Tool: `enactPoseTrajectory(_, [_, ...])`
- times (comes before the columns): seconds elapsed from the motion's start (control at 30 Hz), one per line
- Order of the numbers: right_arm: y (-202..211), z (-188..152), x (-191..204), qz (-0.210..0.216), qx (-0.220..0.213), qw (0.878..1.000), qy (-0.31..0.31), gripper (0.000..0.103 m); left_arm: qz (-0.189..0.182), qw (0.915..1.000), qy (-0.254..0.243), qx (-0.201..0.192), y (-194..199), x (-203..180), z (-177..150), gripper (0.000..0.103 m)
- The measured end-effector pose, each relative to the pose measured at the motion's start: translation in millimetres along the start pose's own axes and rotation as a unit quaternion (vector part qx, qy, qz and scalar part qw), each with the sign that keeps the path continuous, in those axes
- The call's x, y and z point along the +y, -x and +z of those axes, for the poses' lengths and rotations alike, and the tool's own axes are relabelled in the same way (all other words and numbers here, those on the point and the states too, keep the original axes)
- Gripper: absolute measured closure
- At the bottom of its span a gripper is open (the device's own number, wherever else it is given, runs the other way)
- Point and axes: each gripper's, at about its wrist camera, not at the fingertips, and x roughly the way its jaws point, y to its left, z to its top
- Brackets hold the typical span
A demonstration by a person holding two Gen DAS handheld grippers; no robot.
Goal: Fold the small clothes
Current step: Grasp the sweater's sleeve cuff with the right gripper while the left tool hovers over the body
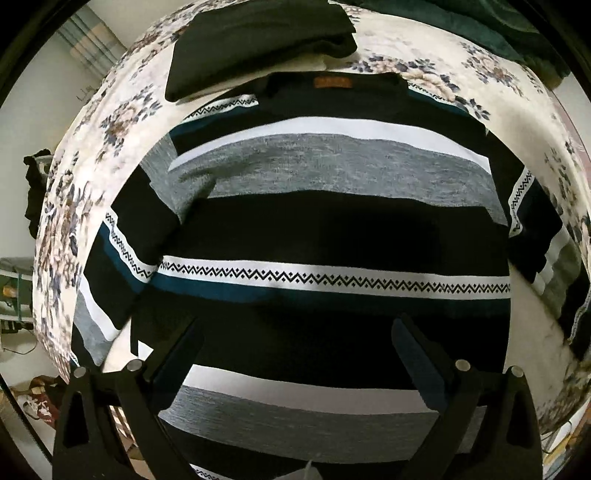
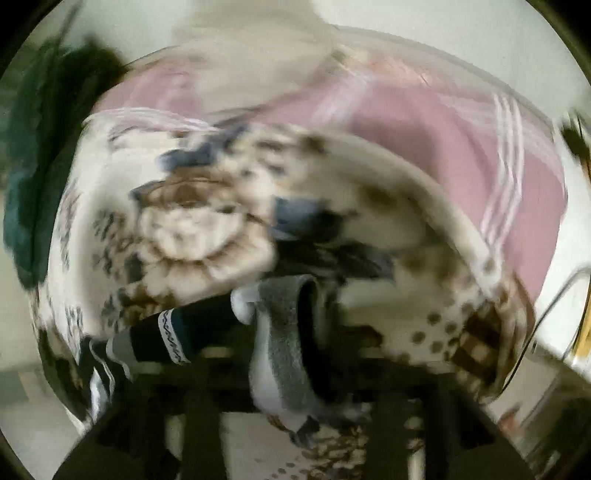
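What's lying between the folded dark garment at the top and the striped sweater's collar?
Only a thin strip of floral bedspread separates the folded dark garment from the striped sweater, seen in the left wrist view.

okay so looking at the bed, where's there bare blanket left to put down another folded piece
Bare floral blanket shows right of the folded dark garment, between it and the green fabric at the far corner. A narrower strip runs left of the striped sweater toward the bed edge. The middle is crowded: the sweater lies spread there, its collar almost at the dark garment.
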Motion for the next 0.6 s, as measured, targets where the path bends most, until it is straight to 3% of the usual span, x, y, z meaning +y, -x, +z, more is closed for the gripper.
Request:
enactPoseTrajectory(0.1, [-4.5,-7.1,-18.1,0.036,0.000,0.998,-0.057,0.033,0.001,1.0000,0.007,0.003,-8.0,8.5,-2.8,0.000])
enactPoseTrajectory(0.27, [-65.9,-24.0,-42.3,0.107,0.050,0.983,-0.143,0.032,0.012,0.9996,0.021,0.017,-25.9,24.7,-7.0,0.000])
enactPoseTrajectory(0.37, [-66.8,-32.2,-34.1,0.136,0.007,0.982,-0.130,0.030,0.016,0.9994,0.026,0.018,-30.7,32.0,-9.5,0.000])
enactPoseTrajectory(0.4, [-66.6,-34.0,-24.4,0.144,-0.004,0.984,-0.104,0.051,0.018,0.9994,0.025,0.018,-31.5,33.2,-9.9,0.000])
enactPoseTrajectory(0.43, [-64.9,-35.7,-16.4,0.148,-0.002,0.986,-0.082,0.097,0.018,0.9994,0.025,0.017,-31.6,33.8,-9.9,0.000])
enactPoseTrajectory(0.5, [-63.4,-37.6,3.7,0.150,0.014,0.988,-0.038,0.097,0.018,0.9994,0.025,0.014,-31.2,34.6,-9.3,0.000])
enactPoseTrajectory(0.6, [-36.5,-27.0,20.9,0.149,-0.018,0.988,-0.020,0.097,0.011,0.9995,0.028,0.009,-28.4,36.2,-6.3,0.000])
